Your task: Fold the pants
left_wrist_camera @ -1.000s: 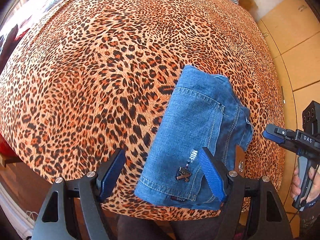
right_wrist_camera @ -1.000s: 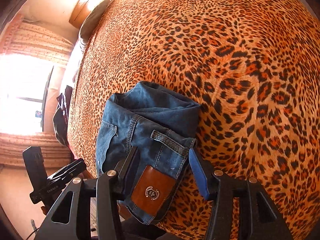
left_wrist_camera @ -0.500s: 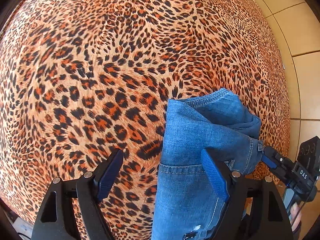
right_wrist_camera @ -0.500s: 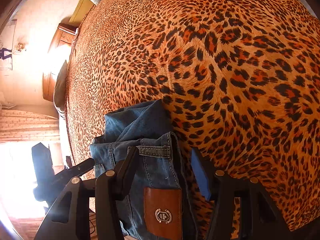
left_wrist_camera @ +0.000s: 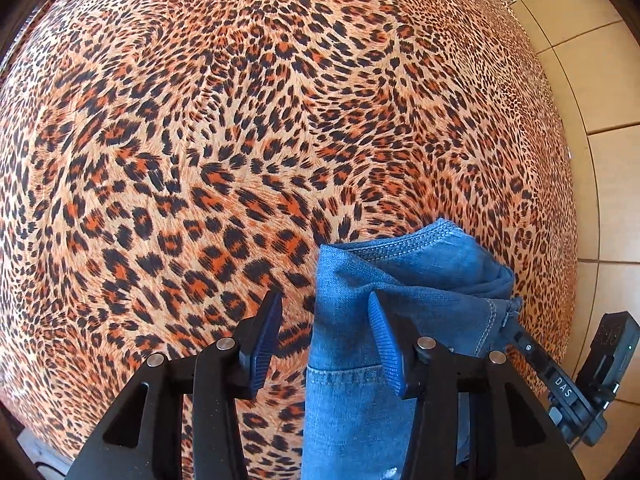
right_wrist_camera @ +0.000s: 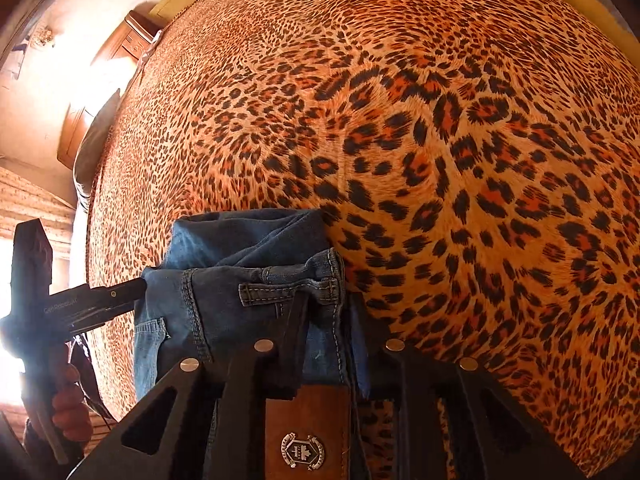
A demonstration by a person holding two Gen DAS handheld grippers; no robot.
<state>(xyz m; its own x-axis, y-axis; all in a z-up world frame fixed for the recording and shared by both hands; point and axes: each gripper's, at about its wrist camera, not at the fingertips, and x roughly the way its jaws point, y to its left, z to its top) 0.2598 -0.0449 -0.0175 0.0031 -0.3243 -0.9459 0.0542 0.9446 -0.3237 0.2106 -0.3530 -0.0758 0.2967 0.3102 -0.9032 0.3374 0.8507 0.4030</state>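
**A:** Where are the folded jeans [left_wrist_camera: 404,320] sitting?

**B:** On the bed, on the leopard-print bedspread [left_wrist_camera: 240,140]. In the left wrist view the bundle's left edge runs up between the fingers of the left claw [left_wrist_camera: 322,340]. Its right blue pad [left_wrist_camera: 384,344] lies over the denim, its left pad over bare bedspread.

**A:** So the left claw has a grip?

**B:** No. Its jaws stand partly apart, with a gap each side of that edge, so it holds nothing that I can see.

**A:** And the right claw [right_wrist_camera: 324,328]?

**B:** Its jaws are drawn in narrow around the waistband edge of the jeans [right_wrist_camera: 248,280], just past the belt loop [right_wrist_camera: 280,292]. The fingers look pressed against the denim from both sides. The brown leather patch [right_wrist_camera: 306,432] lies right below them, close to the camera.

**A:** Can each claw see the other?

**B:** Yes. The right claw's black body shows at the far right of the left view, touching the bundle's right corner. The left one shows at the left of the right view, its tip against the denim, with the person's hand [right_wrist_camera: 70,412] on its handle.
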